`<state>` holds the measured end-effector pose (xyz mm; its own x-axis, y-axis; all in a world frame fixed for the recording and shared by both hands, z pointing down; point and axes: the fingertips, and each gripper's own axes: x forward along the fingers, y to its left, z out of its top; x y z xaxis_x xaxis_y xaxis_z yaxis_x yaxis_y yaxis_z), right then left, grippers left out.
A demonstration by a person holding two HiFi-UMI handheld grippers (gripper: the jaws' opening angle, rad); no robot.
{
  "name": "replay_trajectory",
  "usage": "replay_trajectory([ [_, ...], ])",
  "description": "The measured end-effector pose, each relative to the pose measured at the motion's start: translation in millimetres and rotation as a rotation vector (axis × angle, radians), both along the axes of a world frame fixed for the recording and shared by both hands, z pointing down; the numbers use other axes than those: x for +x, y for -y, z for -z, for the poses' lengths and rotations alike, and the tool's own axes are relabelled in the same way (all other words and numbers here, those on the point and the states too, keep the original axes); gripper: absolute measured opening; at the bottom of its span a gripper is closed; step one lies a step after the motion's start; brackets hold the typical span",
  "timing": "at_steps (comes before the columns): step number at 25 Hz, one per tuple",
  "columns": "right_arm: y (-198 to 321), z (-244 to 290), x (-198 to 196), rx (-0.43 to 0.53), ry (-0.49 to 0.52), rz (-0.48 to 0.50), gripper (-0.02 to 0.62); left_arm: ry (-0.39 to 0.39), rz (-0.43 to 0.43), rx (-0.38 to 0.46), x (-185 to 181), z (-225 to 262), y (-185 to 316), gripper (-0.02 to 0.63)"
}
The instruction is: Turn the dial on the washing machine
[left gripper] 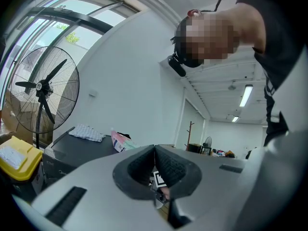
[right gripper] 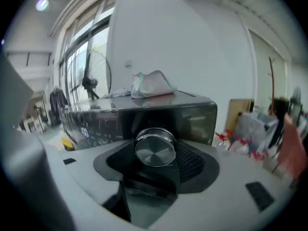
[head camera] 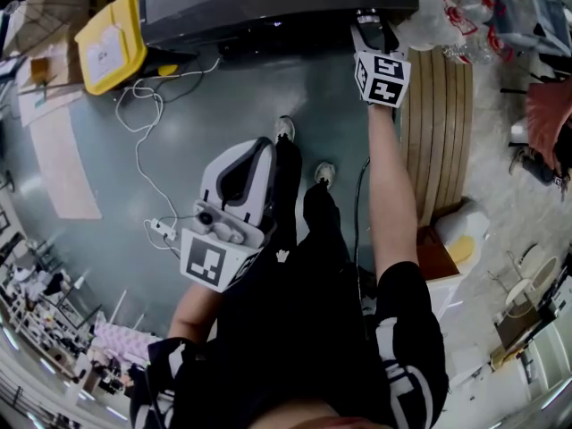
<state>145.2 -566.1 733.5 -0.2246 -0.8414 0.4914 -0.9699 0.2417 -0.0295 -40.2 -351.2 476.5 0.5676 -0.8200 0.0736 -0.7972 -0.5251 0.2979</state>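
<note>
The dark washing machine (head camera: 268,3) stands at the top of the head view, and its front panel (right gripper: 110,121) fills the middle of the right gripper view. Its round silver dial (right gripper: 155,147) sits between the ribbed pads (right gripper: 191,160) of my right gripper (head camera: 374,21), which is shut on it at arm's length. My left gripper (head camera: 261,146) hangs by the person's left leg, away from the machine. It points up into the room, and its jaws (left gripper: 154,149) meet at the tips with nothing between them.
A yellow bin (head camera: 112,38) stands left of the machine, with a white cable (head camera: 143,123) and power strip (head camera: 163,231) on the floor. Stacked wooden boards (head camera: 442,123) and plastic bags (head camera: 438,7) crowd the right. A packet (right gripper: 151,84) lies on the machine. A fan (left gripper: 43,90) stands far left.
</note>
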Motion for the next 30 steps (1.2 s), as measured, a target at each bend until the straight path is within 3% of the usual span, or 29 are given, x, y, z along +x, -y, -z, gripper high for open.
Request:
replay_trajectory([
  [2,1.5,-0.4,5.6,-0.023,0.17,-0.043,0.285,-0.002,-0.002,0.002,0.5,0.2,0.4,0.021],
  [4,1.9,0.0,7.9,-0.025,0.235,-0.058,0.285,-0.003,-0.004,0.003,1.1,0.6,0.3,0.021],
  [9,1.3,-0.1,6.3,0.001,0.097,-0.031,0.313,0.0,-0.004,0.005,-0.9,-0.4,1.1,0.021],
  [14,-26.0,6.5,3.6,-0.014,0.054,-0.05,0.321,0.003,0.006,0.033,-10.1,8.4,-11.3,0.021],
  [18,-76.8,47.9,-5.4,-0.012,0.038,-0.011,0.316,0.011,0.03,0.081,-10.7,40.0,-36.1,0.021],
  [20,-112.3,79.4,-9.8,-0.014,0.052,0.021,0.277,0.011,0.044,0.098,-4.8,61.6,-57.2,0.021],
  [24,-176.5,174.7,-12.3,0.044,0.088,0.069,0.13,0.018,0.108,0.158,4.4,119.2,-100.6,0.021],
  [27,-227.0,244.4,-15.9,0.107,0.12,0.093,0.067,0.033,0.169,0.193,-1.3,158.1,-137.9,0.021],
  [30,-277.5,301.2,-16.5,0.151,0.14,0.124,0.047,0.032,0.201,0.211,-4.7,184.6,-171.4,0.021],
])
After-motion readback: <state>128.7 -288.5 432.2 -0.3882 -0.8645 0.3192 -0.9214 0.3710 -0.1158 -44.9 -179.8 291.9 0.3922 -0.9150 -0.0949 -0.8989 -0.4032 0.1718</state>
